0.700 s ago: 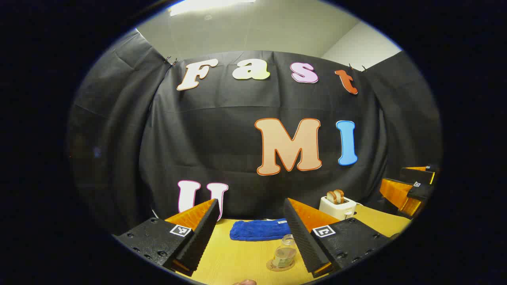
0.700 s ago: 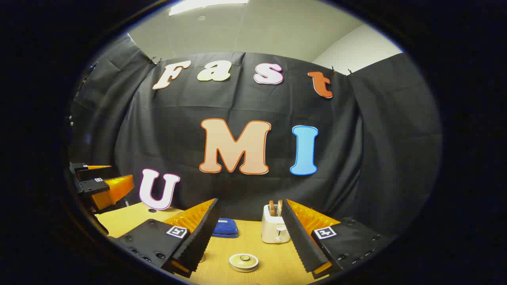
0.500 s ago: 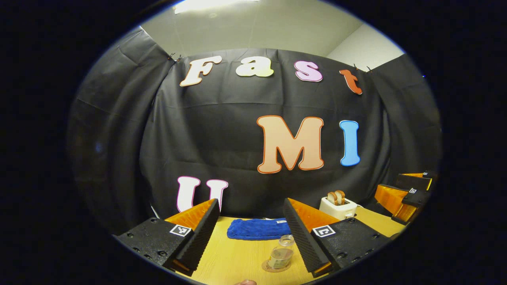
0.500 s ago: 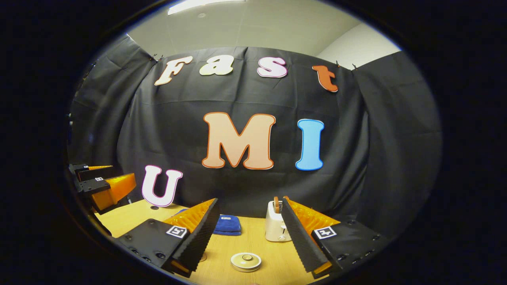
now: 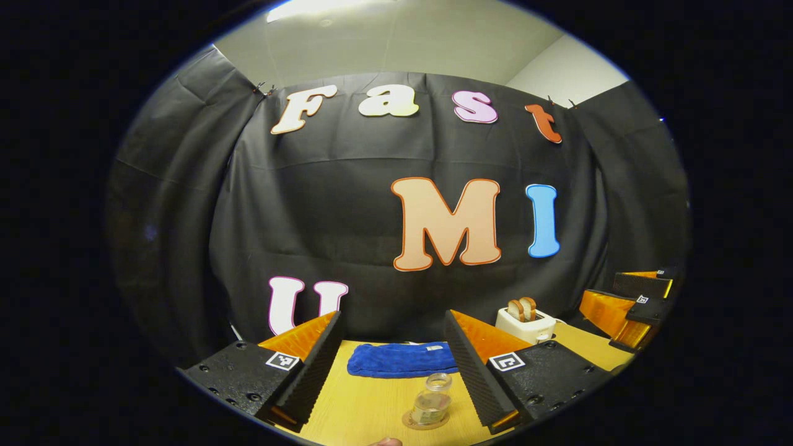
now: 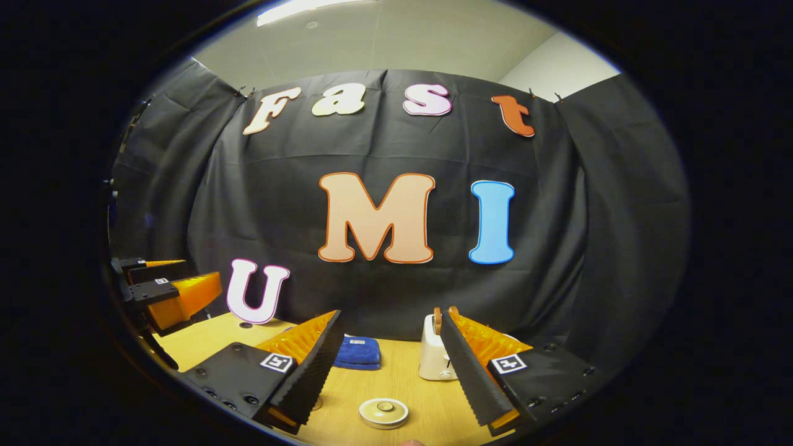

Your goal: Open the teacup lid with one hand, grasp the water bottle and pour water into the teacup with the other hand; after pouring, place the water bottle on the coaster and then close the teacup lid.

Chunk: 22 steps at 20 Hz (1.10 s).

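on the table (image 5: 365,406), the water bottle (image 5: 432,406) stands on a coaster (image 5: 409,423) before the towel (image 5: 396,359); toaster (image 5: 525,323) behind-right.

The left handheld two-finger gripper (image 5: 391,362) is held level above the table, pointing forward, its two ridged wedge-shaped fingers spread wide apart with nothing between them. The right handheld two-finger gripper (image 6: 390,362) is held the same way, level and forward, its fingers equally wide apart and empty. In the left gripper view, the right gripper appears far off at the right edge, raised above the table. In the right gripper view, the left gripper appears far off at the left edge, also raised. A fingertip (image 5: 384,441) of the person peeks in at the bottom edge of the left gripper view.
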Motion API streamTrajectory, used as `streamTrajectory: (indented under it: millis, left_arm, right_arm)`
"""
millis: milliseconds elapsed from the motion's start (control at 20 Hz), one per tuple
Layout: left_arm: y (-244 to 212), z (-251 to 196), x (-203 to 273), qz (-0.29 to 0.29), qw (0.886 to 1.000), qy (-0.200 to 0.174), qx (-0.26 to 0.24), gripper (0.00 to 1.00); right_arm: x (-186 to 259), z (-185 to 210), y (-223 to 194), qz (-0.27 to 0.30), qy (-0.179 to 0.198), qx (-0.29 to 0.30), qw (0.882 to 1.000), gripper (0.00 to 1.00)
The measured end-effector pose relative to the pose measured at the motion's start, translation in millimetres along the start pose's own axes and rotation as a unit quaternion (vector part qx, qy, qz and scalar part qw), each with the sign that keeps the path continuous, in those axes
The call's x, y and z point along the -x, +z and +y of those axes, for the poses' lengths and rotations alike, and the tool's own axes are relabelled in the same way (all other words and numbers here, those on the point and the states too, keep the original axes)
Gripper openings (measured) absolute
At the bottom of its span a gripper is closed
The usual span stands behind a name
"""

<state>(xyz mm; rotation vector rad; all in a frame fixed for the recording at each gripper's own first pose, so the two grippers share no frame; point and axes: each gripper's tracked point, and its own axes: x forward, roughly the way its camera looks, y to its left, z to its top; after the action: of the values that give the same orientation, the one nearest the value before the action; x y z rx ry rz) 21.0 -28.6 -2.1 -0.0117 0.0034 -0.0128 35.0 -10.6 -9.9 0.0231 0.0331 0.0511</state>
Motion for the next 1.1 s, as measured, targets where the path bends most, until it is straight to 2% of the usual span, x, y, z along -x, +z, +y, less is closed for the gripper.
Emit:
streamTrajectory:
  millis: [100, 200, 250, 300, 450, 500, 600, 700, 750, 800, 1050, 1100]
  left_arm:
    - [2.2, -2.4, -0.3, -0.003, 1.000, -0.002, 0.000, 0.95]
    - [4.0, -2.0, -0.2, -0.005, 1.000, -0.002, -0.003, 0.95]
    - [4.3, -0.8, -0.7, -0.005, 1.000, 0.000, -0.006, 0.95]
    - [5.1, 0.2, 0.0, -0.006, 1.000, 0.002, -0.008, 0.95]
    - [9.2, 1.0, 3.9, -0.011, 1.000, 0.006, -0.012, 0.95]
    - [10.6, 2.6, 6.3, -0.012, 1.000, 0.008, -0.013, 0.94]
    - [12.2, 5.1, 10.7, -0.014, 1.000, 0.012, -0.015, 0.94]
    - [15.2, 9.3, 16.1, -0.017, 1.000, 0.017, -0.014, 0.94]
    - [15.0, 11.9, 18.0, -0.017, 1.000, 0.020, -0.016, 0.94]
    - [15.3, 14.4, 19.8, -0.016, 0.999, 0.025, -0.019, 0.92]
    - [9.6, 23.3, 28.9, -0.004, 0.999, 0.039, -0.025, 0.94]
    - [8.8, 25.2, 30.2, -0.001, 0.999, 0.043, -0.027, 0.92]
  right_arm:
    - [-4.4, -1.7, -1.2, 0.004, 0.001, -0.001, 1.000, 0.99]
    - [-4.9, -3.7, 0.0, 0.001, 0.000, 0.002, 1.000, 0.95]
    - [-4.0, -3.7, -0.3, -0.001, 0.001, 0.003, 1.000, 0.99]
    - [-2.9, -2.9, -1.7, -0.002, 0.004, 0.005, 1.000, 0.95]
    - [-8.6, -0.5, -12.4, 0.008, 0.013, 0.013, 1.000, 0.95]
    - [-9.7, -1.0, -19.0, 0.012, 0.014, 0.014, 1.000, 1.00]
    - [-14.3, 2.8, -27.4, 0.010, 0.027, 0.012, 1.000, 1.00]
    - [-20.2, 0.8, -47.2, 0.025, 0.033, 0.010, 0.999, 0.99]
    - [-23.6, -0.7, -58.2, 0.034, 0.032, 0.010, 0.999, 0.95]
    - [-26.3, -3.2, -68.1, 0.043, 0.031, 0.014, 0.999, 0.95]
    - [-36.7, -4.3, -118.8, 0.087, 0.039, 0.035, 0.995, 0.95]
    - [-37.8, -3.0, -128.9, 0.097, 0.043, 0.036, 0.994, 0.99]
